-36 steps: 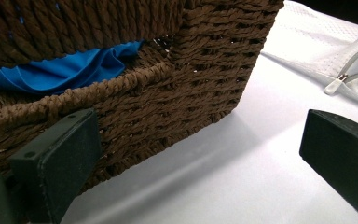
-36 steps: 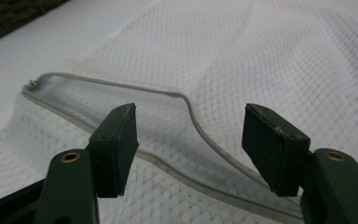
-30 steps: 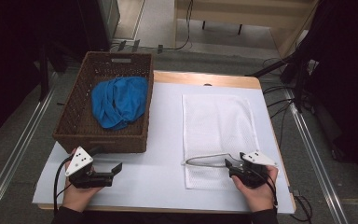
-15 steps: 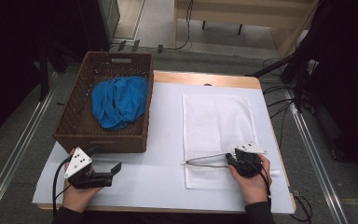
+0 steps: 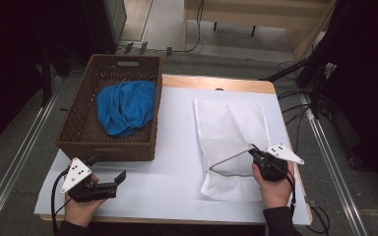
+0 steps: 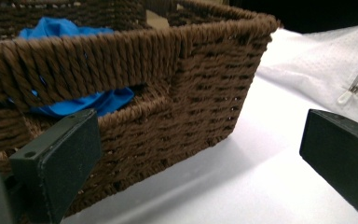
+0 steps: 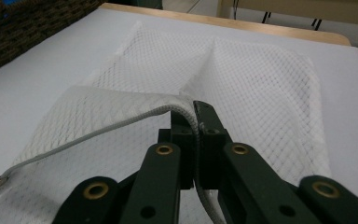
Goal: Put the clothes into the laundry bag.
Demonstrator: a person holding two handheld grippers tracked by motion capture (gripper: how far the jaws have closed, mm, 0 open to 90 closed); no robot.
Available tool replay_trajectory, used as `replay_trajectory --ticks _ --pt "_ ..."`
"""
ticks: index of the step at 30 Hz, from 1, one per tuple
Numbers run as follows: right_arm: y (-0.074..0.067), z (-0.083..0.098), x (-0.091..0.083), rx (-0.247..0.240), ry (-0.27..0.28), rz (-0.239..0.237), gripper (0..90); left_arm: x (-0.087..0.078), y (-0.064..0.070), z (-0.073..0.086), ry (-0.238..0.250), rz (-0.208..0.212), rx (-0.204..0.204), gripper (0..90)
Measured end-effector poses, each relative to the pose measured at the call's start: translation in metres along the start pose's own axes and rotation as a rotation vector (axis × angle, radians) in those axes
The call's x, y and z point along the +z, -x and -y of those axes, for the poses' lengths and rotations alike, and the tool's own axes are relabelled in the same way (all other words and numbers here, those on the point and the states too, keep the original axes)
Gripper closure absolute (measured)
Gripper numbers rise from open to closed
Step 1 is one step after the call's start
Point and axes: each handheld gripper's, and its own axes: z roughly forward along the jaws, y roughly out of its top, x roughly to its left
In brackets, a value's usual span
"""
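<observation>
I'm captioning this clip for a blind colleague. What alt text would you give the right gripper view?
The right gripper, its two black jaws shut, pinches the zippered edge of a white mesh laundry bag and lifts it off a white table cover. The rest of the bag lies flat beyond, with a brown wicker basket at the upper left.

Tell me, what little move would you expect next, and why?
Probably the right gripper lifts a bit higher to widen the mesh bag's mouth. It is shut on the bag's zipper edge, already raised off the table. The left gripper is open beside the basket holding the blue cloth, so it looks set to fetch that cloth for the bag.
</observation>
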Motion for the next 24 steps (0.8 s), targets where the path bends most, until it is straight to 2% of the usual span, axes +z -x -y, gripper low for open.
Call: replay_trajectory --ticks 2,3,5,7,11,13,17,20,22,24 --pt "-0.003 0.004 0.003 -0.003 -0.024 0.018 73.9 0.001 -0.001 0.001 -0.003 0.006 -0.005 0.0" --pt "-0.003 0.007 0.005 -0.014 -0.036 0.042 72.2 0.001 -0.001 0.001 -0.002 0.007 -0.008 0.0" --pt "-0.002 0.013 0.006 -0.019 -0.055 0.046 68.6 0.001 -0.001 0.001 -0.003 0.008 -0.007 0.0" --pt "-0.001 0.017 0.005 -0.001 -0.074 0.057 64.1 0.000 -0.002 0.002 -0.008 0.007 -0.006 0.0" --pt "-0.004 0.025 0.007 -0.012 -0.123 0.074 58.2 0.000 -0.002 0.003 -0.009 0.008 -0.005 0.0" --pt "-0.007 0.030 0.009 -0.035 -0.156 0.100 55.1 0.001 -0.001 0.003 -0.008 0.011 -0.002 0.0" --pt "-0.006 0.035 0.016 -0.035 -0.216 0.162 46.7 0.001 0.000 0.003 -0.011 0.007 0.007 0.0" --pt "-0.006 0.037 0.020 -0.027 -0.246 0.174 41.6 0.002 0.000 0.003 -0.014 0.014 0.003 0.0" --pt "-0.007 0.036 0.021 -0.035 -0.248 0.177 41.4 0.002 0.000 0.003 -0.016 0.016 -0.001 0.0" --pt "-0.008 0.035 0.023 -0.024 -0.248 0.160 43.4 0.003 0.000 0.004 -0.020 0.020 0.002 0.0"
